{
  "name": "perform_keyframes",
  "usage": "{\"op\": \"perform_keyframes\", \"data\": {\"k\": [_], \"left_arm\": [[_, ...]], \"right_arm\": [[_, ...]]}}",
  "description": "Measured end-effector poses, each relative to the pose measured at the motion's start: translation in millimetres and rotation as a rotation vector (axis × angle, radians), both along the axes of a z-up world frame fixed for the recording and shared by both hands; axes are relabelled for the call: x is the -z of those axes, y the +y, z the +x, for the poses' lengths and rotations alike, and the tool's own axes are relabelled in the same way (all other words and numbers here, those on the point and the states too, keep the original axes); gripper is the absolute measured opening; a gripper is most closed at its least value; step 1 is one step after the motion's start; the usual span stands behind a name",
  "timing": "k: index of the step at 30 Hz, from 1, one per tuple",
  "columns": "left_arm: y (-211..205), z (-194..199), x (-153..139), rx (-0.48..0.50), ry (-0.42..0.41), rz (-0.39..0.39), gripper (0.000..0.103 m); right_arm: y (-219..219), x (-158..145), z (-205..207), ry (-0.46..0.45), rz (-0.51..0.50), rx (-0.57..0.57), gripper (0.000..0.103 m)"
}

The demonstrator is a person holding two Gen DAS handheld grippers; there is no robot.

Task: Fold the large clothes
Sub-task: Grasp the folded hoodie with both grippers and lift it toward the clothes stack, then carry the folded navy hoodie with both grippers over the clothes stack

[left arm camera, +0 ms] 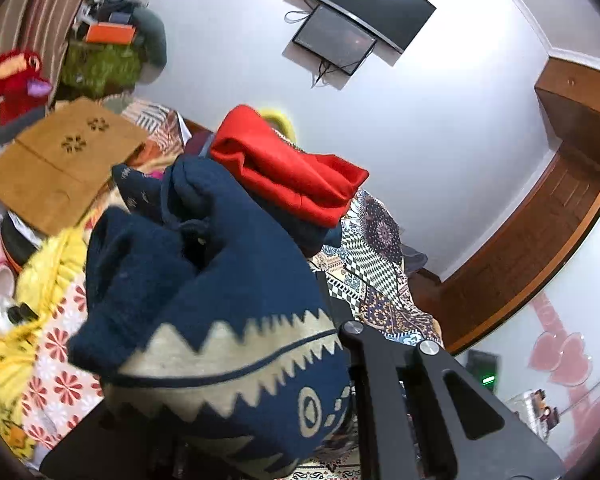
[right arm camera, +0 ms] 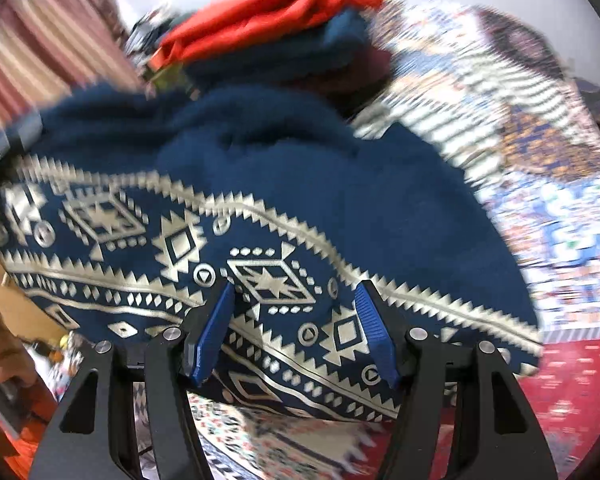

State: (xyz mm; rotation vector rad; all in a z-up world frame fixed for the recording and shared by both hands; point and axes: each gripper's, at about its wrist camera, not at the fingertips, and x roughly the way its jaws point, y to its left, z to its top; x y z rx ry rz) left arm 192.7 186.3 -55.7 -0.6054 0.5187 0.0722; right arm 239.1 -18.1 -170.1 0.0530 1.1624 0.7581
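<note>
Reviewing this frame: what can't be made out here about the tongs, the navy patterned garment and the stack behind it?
- Left tongs: left wrist view, tips buried under the navy patterned garment; the grip point is hidden.
- Right tongs: right wrist view, pads stand apart, but contact with the garment is unclear.
- Garment's type and full outline: bunched up, cut off at the frame edges.
- Folded stack under the red garment: right wrist view, motion blur hides the item count.

Navy hoodie: fuzzy matt fleece, cream print. Red garment: smooth cloth. Right gripper: ribbed blue plastic pads.

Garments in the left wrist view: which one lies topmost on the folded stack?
The red garment, plain and bright, folded atop a plain blue garment.
</note>
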Motion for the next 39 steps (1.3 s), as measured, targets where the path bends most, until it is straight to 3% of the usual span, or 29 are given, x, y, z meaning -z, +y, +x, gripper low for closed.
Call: {"op": "perform_keyframes", "data": {"k": [2,6,9,13,17,22,24,28,32,34,37,39], "left_arm": [[-2,1,-2,-0.004,0.007,0.019,0.011],[-19,14,-5,0.022,0.026,0.059,0.011],[-44,32,-9,0.058,0.037,0.136,0.011],[-99,66,-1,0.167,0.067,0.245,0.011],[-153,103,44,0.295,0.190,0.350,0.012],[-177,122,121,0.421,0.418,0.347,0.017],[-180,113,123,0.428,0.395,0.398,0.021],[-186,93,100,0.506,0.351,0.434,0.065],[-175,68,78,0.505,0.289,0.449,0.068],[-160,57,67,0.452,0.271,0.474,0.073],[-139,48,54,0.378,0.241,0.487,0.078],[-125,46,50,0.326,0.236,0.473,0.080]], "right_arm": [[4,13,1,0.060,0.022,-0.017,0.059],[-12,9,4,0.056,0.050,-0.029,0.059],[-38,-6,4,-0.007,0.041,0.015,0.059],[-94,-29,8,-0.106,0.035,0.153,0.059],[-144,-39,14,-0.126,0.039,0.284,0.059],[-165,-38,9,-0.130,-0.016,0.348,0.059],[-166,-41,9,-0.134,-0.028,0.347,0.059],[-159,-54,7,-0.168,-0.014,0.322,0.059],[-139,-78,0,-0.231,0.024,0.262,0.059],[-120,-85,2,-0.266,0.027,0.215,0.060],[-99,-90,3,-0.296,0.015,0.178,0.072],[-84,-89,7,-0.311,0.008,0.148,0.072]]}}
